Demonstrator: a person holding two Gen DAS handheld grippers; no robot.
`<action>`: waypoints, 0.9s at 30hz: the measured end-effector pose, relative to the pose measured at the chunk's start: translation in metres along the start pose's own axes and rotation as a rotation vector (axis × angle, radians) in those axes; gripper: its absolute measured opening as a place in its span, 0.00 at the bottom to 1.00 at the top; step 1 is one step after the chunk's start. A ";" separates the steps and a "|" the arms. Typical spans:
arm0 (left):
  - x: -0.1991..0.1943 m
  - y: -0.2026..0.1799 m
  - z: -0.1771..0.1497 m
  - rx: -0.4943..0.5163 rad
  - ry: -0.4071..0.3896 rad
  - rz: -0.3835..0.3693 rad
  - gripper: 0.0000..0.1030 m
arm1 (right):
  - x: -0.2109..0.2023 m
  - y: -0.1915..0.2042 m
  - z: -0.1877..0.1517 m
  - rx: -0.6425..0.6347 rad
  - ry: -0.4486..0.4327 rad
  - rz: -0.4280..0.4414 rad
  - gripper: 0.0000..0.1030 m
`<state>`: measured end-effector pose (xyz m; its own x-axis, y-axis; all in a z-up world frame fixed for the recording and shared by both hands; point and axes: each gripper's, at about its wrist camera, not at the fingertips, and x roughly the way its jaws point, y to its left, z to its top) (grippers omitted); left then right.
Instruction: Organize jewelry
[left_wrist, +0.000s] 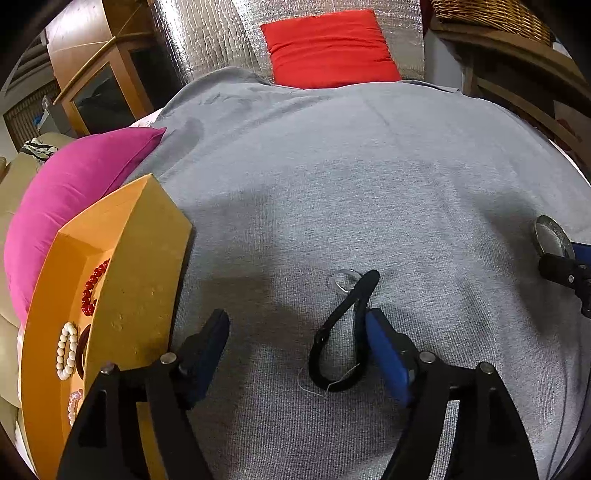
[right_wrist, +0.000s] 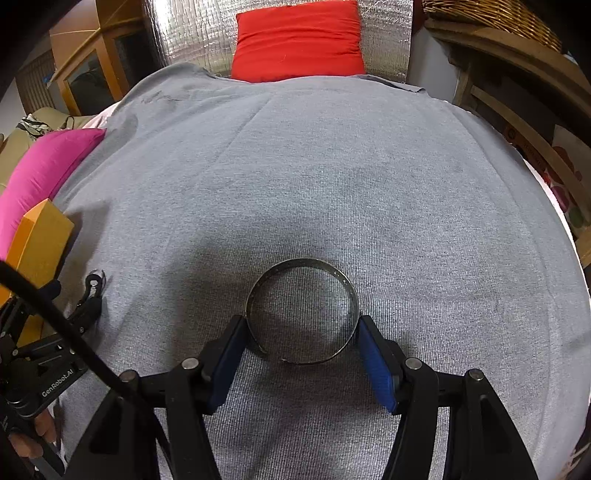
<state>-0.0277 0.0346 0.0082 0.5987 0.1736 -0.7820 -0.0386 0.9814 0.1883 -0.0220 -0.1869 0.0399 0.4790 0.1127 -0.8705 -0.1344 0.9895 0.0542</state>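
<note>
A black cord loop with a small silver ring (left_wrist: 343, 328) lies on the grey cloth (left_wrist: 332, 166) between the fingers of my left gripper (left_wrist: 297, 332), which is open; its right pad touches the cord. An orange tray (left_wrist: 140, 258) at the left holds a red bead bracelet (left_wrist: 92, 286), a white bead bracelet (left_wrist: 66, 350) and a pink one (left_wrist: 74, 406). My right gripper (right_wrist: 301, 338) is shut on a silver metal bangle (right_wrist: 303, 312), pads on its two sides, just over the cloth (right_wrist: 332, 166). The bangle also shows in the left wrist view (left_wrist: 550, 238).
A magenta cushion (left_wrist: 74, 192) lies behind the tray. A red cushion (left_wrist: 328, 48) sits at the far edge of the cloth. A wooden cabinet (left_wrist: 99, 85) stands far left, wooden shelves with a wicker basket (right_wrist: 495, 14) far right.
</note>
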 end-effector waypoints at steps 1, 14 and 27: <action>0.001 0.000 0.001 0.000 0.000 0.000 0.75 | -0.001 -0.001 0.000 0.000 -0.001 0.000 0.63; 0.007 0.010 -0.002 -0.059 -0.014 -0.017 0.84 | 0.000 0.004 -0.004 -0.029 -0.016 -0.010 0.67; 0.006 0.023 0.000 -0.138 0.086 -0.137 0.84 | 0.001 0.001 -0.002 -0.040 -0.006 -0.003 0.70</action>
<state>-0.0245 0.0580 0.0080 0.5352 0.0381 -0.8439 -0.0741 0.9972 -0.0019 -0.0233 -0.1864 0.0376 0.4844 0.1102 -0.8679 -0.1674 0.9854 0.0317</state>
